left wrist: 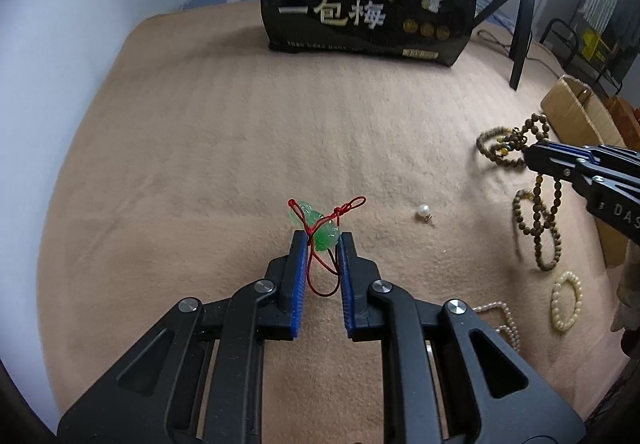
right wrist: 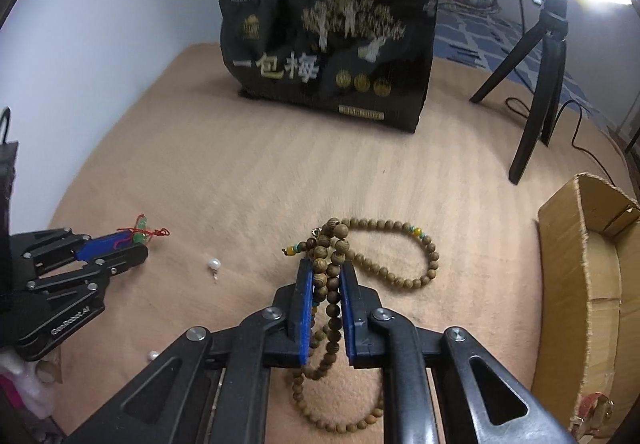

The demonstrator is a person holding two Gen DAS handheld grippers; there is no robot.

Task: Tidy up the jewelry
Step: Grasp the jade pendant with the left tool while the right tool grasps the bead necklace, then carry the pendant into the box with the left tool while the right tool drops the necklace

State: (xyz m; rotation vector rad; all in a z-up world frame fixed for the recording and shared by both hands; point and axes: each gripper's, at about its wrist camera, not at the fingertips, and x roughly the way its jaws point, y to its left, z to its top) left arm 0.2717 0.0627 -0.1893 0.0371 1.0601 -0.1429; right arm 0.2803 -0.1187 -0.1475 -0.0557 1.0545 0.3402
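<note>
Left wrist view. The left gripper [left wrist: 322,240] has its blue-padded fingers [left wrist: 299,264] clenched on a green jade pendant [left wrist: 325,237], whose red cord [left wrist: 320,276] loops down between them and knots just above the tips; the pendant is held slightly above the tan blanket [left wrist: 200,164]. A loose pearl [left wrist: 424,211] lies on the blanket to the right, near the pendant. Farther right, the right gripper [left wrist: 532,158] enters from the edge, grasping a wooden bead necklace [left wrist: 540,220] whose loops partly hang and partly rest on the blanket. A cream bead bracelet [left wrist: 566,306] and a pearl strand [left wrist: 504,320] lie below it. A black printed bag [left wrist: 368,0] stands upright at the back, with a tripod [left wrist: 520,36] and a cardboard box [left wrist: 576,108] to the right.

Right wrist view. The right gripper [right wrist: 327,268] grips several strands of the wooden bead necklace [right wrist: 400,256] between its fingers [right wrist: 306,284]; one loop lies ahead on the blanket [right wrist: 240,184], another trails beneath the gripper. At left, the left gripper [right wrist: 136,240] holds the jade pendant [right wrist: 140,232], well apart from the necklace. The pearl [right wrist: 214,264] lies between the two grippers. The cardboard box [right wrist: 580,264] sits at the right edge.
</note>
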